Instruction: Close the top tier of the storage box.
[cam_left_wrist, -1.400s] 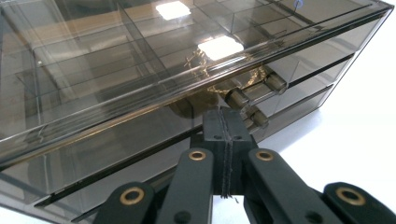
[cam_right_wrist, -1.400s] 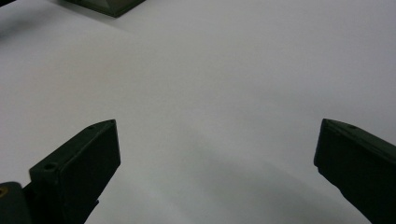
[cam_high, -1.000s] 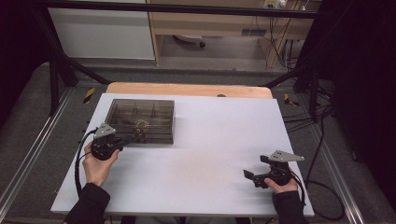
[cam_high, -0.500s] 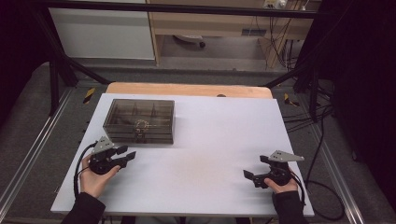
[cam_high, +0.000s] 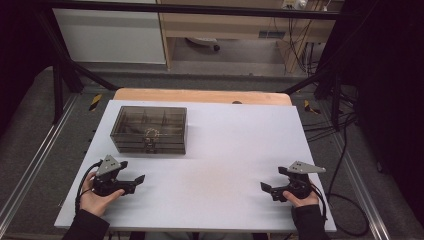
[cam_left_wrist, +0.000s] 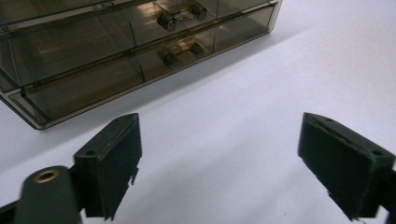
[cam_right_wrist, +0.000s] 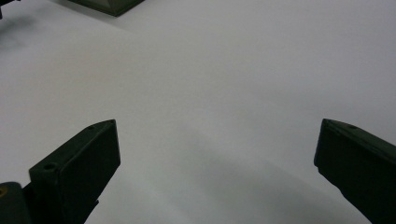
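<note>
1. the left gripper (cam_high: 131, 181) sits near the table's 7 o'clock corner, held in a hand (cam_high: 95, 197). its jaws have just been opening and now stand wide, with only bare tabletop between them.
2. in the left gripper view (cam_left_wrist: 219, 163) its two black jaws rise at 7 and 4 o'clock, far apart, gripping nothing.
3. the right gripper (cam_high: 270, 189) rests near the 5 o'clock corner in the other hand (cam_high: 302, 199), jaws spread wide and empty - the right gripper view (cam_right_wrist: 217, 163) has plain white surface in the gap.
4. the smoky clear box (cam_high: 149, 129) stands on the white table (cam_high: 225, 150) toward 10 o'clock, apart from the left gripper and well apart from the right one.
5. in the left gripper view the box (cam_left_wrist: 93, 70) lies at 11 o'clock - lid closed, dividers and a small metal clasp (cam_left_wrist: 180, 51) visible through its tinted walls.
</note>
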